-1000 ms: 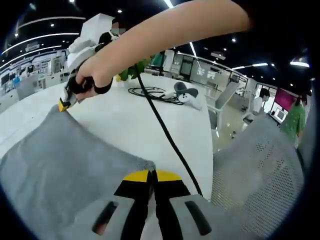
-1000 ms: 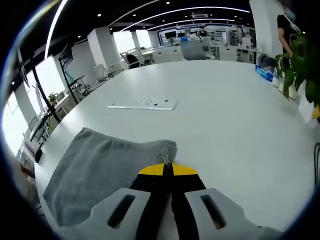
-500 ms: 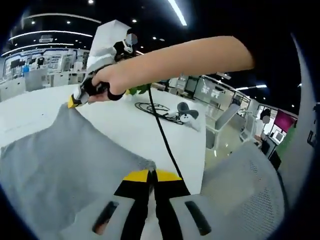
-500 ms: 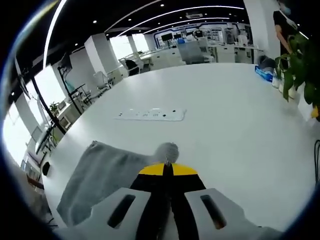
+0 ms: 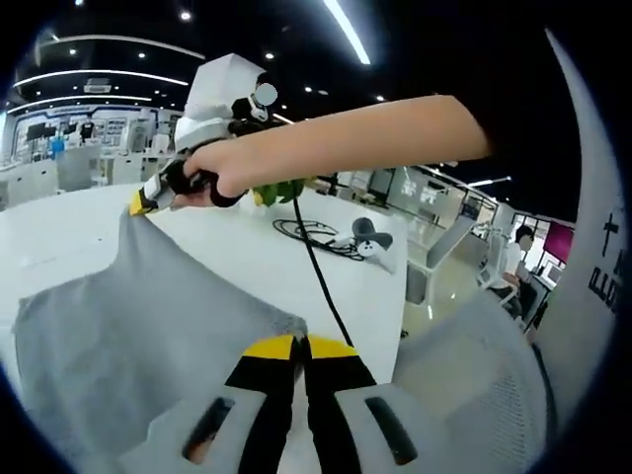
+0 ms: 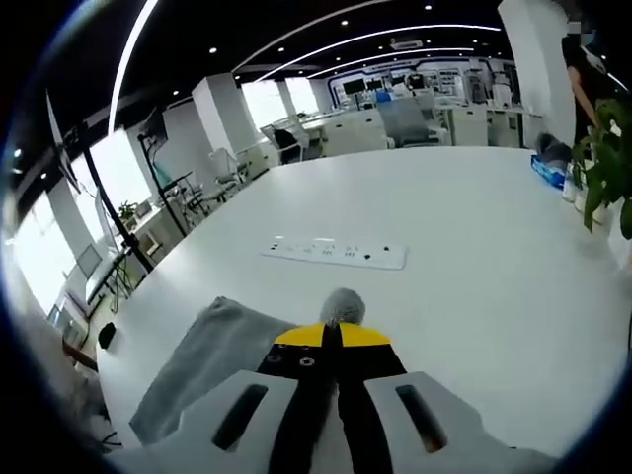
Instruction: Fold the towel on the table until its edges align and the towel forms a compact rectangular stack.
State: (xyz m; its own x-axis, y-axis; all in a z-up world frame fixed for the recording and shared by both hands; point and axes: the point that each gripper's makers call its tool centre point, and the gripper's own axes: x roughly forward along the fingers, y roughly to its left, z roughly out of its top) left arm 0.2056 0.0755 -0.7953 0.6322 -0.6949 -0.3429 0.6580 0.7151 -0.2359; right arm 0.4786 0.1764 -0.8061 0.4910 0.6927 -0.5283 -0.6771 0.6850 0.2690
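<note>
1. The grey towel [image 5: 148,326] hangs stretched above the white worktop [image 6: 474,227], one corner pinched in my left gripper [image 5: 298,346], jaws closed on it.
2. My right gripper [image 6: 334,334] clamps another corner, which bunches over the jaws; in the left gripper view it sits at the towel's far corner.
3. The towel's lower edge is cut off.
4. Beyond the towel lie a power strip [image 6: 334,253], a black cable [image 5: 314,232] and a plant [image 6: 604,163]; writing at the edge is unreadable.
</note>
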